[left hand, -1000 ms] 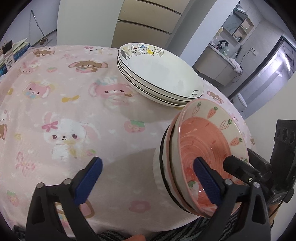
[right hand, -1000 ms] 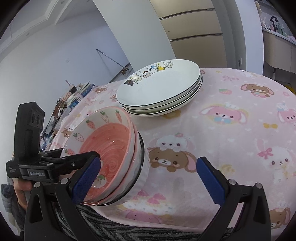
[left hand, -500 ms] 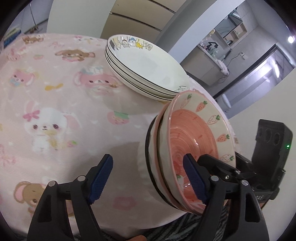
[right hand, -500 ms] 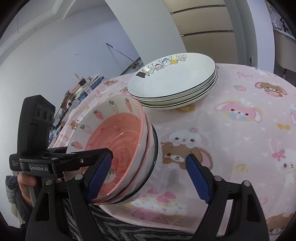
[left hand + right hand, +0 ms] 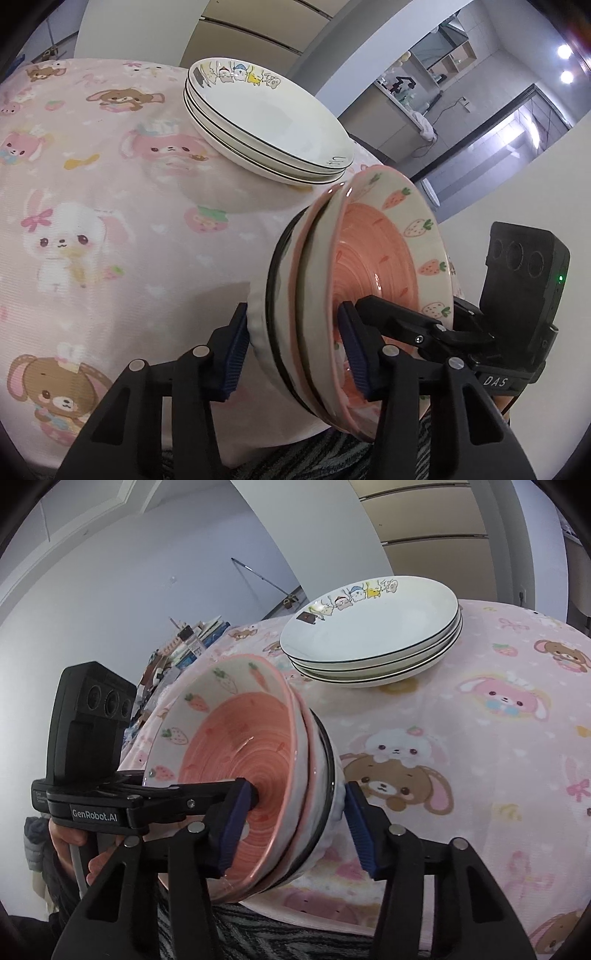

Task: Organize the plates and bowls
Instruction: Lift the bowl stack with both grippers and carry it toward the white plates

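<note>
top bowl point(image 5: 384, 266) is pink swirl inside, cream rim with strawberries and carrots. white plates point(image 5: 266, 118) upper centre have black edges and cartoon animals. tablecloth point(image 5: 92, 206) is pink, bunnies and bears.

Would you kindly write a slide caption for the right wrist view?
Both grippers, right gripper and left gripper, clamp a tilted stack of bowls beside stacked plates.

Pale walls point(image 5: 110, 590), beige cabinet panels point(image 5: 424, 524), a lit doorway point(image 5: 517, 133), and stacked books point(image 5: 192, 642) beyond the table.
</note>
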{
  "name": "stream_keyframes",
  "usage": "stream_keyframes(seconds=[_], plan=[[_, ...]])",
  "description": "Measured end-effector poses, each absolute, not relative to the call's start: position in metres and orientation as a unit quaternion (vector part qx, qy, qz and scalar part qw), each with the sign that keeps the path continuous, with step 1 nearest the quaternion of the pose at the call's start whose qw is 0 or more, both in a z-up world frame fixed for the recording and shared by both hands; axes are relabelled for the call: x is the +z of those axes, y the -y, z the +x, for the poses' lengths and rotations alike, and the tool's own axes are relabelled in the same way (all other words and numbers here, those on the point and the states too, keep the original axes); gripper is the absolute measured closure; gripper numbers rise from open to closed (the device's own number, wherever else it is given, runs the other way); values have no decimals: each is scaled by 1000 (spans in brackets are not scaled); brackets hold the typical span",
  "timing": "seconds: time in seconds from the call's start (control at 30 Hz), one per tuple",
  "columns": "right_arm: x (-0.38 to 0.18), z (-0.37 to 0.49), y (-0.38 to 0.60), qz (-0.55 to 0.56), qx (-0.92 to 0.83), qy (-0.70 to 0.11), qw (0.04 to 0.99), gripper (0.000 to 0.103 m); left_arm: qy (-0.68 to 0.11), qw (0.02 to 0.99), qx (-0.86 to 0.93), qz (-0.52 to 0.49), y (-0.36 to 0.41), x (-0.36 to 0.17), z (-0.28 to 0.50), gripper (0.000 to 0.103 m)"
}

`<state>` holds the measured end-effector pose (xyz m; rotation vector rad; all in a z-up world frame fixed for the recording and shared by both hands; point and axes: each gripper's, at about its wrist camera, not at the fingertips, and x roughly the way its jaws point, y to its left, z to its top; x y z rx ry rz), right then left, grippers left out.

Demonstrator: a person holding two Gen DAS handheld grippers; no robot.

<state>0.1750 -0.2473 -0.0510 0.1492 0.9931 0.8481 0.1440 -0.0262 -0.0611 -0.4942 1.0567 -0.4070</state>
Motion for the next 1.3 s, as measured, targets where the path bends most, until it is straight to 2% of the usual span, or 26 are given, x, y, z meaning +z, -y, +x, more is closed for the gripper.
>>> stream_keyframes(seconds=[0.17, 0.3, 0.4, 0.43, 0.5, 0.6, 0.97, 1.3], plan=[[-55, 179, 249, 83, 400, -471, 782, 52, -492, 816, -194, -233, 24, -61, 142, 53], [-59, 181, 250, 89, 394, -481, 778, 41, -487, 816, -194, -244, 21, -62, 139, 55], [-60, 181, 247, 85, 396, -484, 776, 40, -483, 813, -193, -259, 17, -64, 138, 58], [-59, 181, 246, 84, 399, -483, 775, 41, -482, 814, -193, -261, 17, -64, 138, 58], [-58, 180, 247, 88, 405, -477, 774, 55, -478, 818, -192, -256, 18, -62, 136, 59], [-59, 181, 252, 99, 397, -477, 778, 62, -471, 823, -190, -256, 18, -61, 134, 61], [-53, 184, 269, 168, 399, -449, 782, 70, -451, 822, -201, -283, 10, -57, 135, 62], [-44, 188, 280, 233, 405, -424, 775, 70, -425, 833, -212, -283, 12, -39, 131, 64]])
